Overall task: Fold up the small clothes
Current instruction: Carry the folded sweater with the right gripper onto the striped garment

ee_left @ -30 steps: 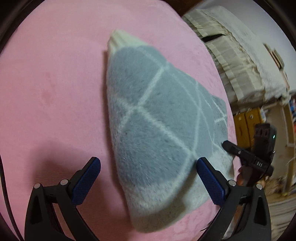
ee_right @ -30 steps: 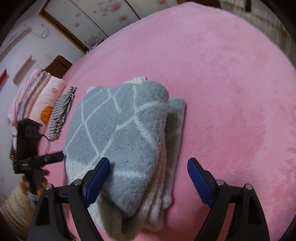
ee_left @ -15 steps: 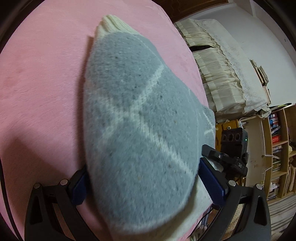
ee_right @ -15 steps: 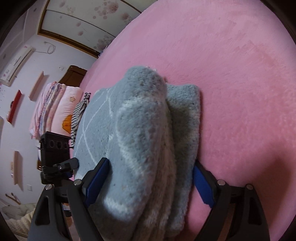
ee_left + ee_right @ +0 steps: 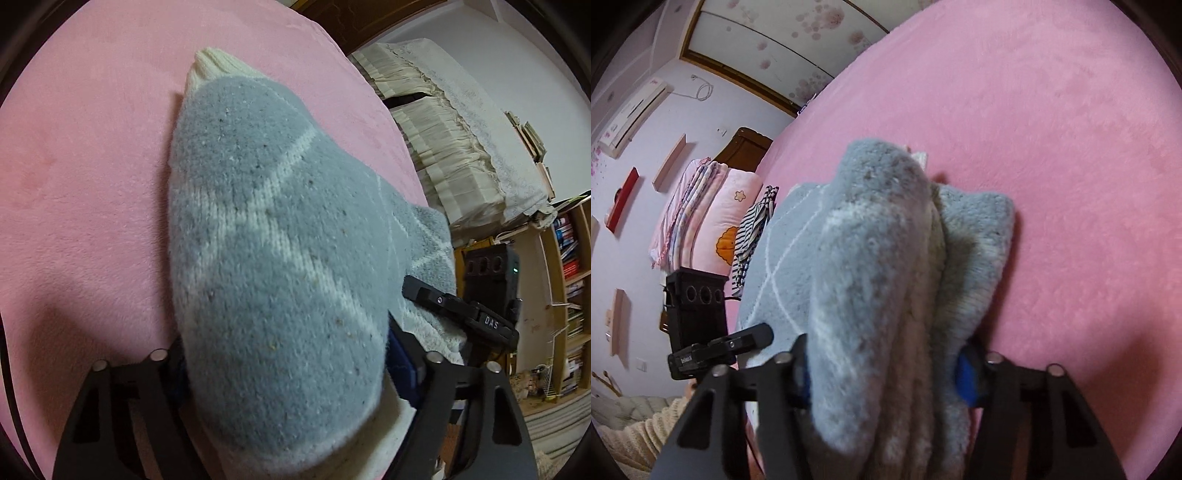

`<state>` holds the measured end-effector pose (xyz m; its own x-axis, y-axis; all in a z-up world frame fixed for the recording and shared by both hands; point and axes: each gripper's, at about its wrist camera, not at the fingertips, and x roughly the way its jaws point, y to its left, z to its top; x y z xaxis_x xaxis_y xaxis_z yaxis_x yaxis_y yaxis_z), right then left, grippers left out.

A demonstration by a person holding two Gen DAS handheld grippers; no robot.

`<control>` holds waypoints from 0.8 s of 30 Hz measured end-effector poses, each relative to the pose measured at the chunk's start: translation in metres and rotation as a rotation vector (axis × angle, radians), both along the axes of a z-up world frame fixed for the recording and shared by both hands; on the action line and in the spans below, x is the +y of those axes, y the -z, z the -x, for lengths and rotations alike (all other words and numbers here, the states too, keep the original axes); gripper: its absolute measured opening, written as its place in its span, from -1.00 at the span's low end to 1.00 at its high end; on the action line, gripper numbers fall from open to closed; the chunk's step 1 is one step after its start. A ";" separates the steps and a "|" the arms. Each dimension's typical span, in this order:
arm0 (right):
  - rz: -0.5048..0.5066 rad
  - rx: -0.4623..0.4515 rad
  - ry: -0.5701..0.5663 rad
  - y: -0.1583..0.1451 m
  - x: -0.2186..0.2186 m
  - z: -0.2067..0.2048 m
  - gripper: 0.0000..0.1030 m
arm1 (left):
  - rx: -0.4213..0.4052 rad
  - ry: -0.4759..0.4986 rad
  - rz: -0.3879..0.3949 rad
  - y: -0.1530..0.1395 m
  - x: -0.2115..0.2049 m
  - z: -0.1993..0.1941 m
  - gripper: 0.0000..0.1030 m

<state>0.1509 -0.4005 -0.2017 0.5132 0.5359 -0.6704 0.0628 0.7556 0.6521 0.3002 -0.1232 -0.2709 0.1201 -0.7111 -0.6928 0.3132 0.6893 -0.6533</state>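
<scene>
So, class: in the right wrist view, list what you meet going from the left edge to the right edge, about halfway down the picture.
Red wall shelf → stack of folded pink quilts → striped garment → folded grey knit sweater → bare pink blanket.

Black left gripper point(image 5: 284, 373) frame at lower frame carried silver screws and blue pads; right gripper point(image 5: 886, 373) matched; cream knit sleeve point(image 5: 639, 432) lower left.

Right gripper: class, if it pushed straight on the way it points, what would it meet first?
The folded grey sweater: it already sits between the closing jaws of the right gripper, filling the path ahead. Beyond it lies the pink blanket.
</scene>
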 end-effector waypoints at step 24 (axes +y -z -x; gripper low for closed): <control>0.094 -0.116 -0.082 -0.146 0.200 -0.003 -0.13 | -0.166 -0.036 -0.208 -0.193 0.201 0.009 0.26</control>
